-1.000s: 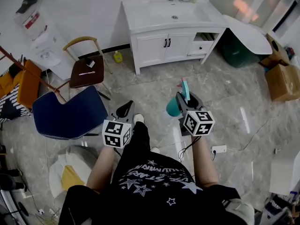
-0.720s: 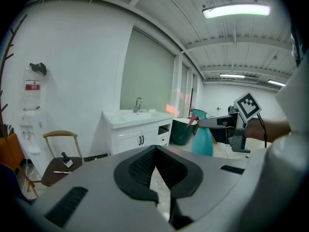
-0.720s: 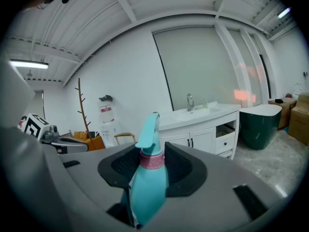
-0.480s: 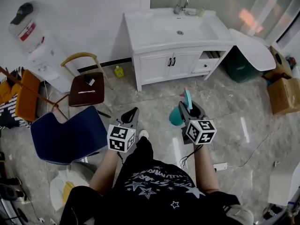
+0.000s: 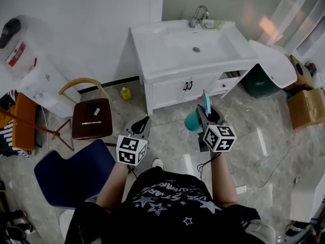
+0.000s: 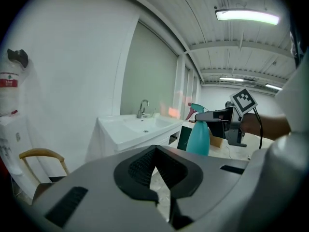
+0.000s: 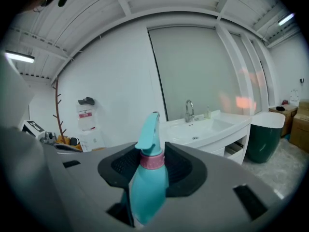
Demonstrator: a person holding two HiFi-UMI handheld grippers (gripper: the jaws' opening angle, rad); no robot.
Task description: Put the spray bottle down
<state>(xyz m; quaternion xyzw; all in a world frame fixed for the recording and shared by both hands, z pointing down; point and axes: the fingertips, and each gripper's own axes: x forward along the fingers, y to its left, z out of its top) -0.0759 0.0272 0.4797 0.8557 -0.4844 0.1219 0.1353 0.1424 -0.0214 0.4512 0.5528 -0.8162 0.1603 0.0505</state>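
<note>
Head view: right gripper (image 5: 205, 112) is carrying the teal spray bottle (image 5: 192, 120) in mid-air, still short of the white sink vanity (image 5: 152, 47), which looks closer than a second back. Left gripper view: left gripper (image 6: 155, 150) is pressed together, nothing in it. Right gripper view: jaws pinch the spray bottle at its neck. Let go over that sloped basin and it'll probably tip.

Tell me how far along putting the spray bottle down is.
Done: the right gripper grips the teal plastic spray bottle with pink collar upright. In hand: it hangs midair before the white sink cabinet. Remaining: set it on a surface and release. The left gripper is shut, empty.
</note>
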